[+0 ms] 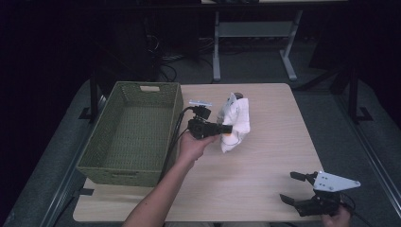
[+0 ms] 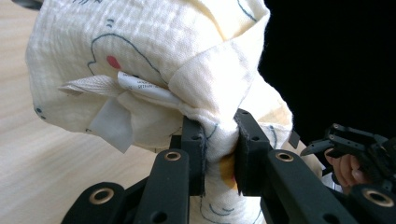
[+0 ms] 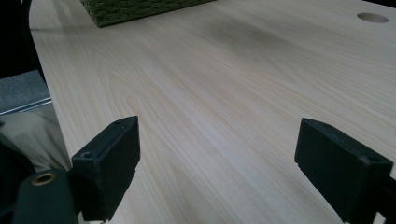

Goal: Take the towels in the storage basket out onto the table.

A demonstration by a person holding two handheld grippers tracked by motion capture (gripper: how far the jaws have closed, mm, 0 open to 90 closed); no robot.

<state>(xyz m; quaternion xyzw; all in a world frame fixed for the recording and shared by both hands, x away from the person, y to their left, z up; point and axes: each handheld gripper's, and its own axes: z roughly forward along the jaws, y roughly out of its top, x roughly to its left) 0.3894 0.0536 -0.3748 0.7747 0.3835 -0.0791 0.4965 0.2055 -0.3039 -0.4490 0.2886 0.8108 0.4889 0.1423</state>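
Note:
A white printed cloth [image 1: 235,122] hangs bunched over the middle of the wooden table [image 1: 265,170], just right of the green woven basket [image 1: 137,132]. My left gripper [image 1: 228,128] is shut on a fold of it. In the left gripper view the cloth [image 2: 154,60] shows blue line drawings and a white label, and the black pads [image 2: 198,154] squeeze a gathered fold. My right gripper [image 1: 289,187] sits low at the table's near right corner, with its jaws wide apart. In the right gripper view its pads [image 3: 112,163] stand far apart with only bare table [image 3: 224,93] between them.
The basket has nothing in it and takes up the table's left side; its corner [image 3: 135,9] shows at the top of the right gripper view. A round cable hole [image 3: 372,17] lies in the tabletop. Desk legs and cables stand on the dark floor beyond the table.

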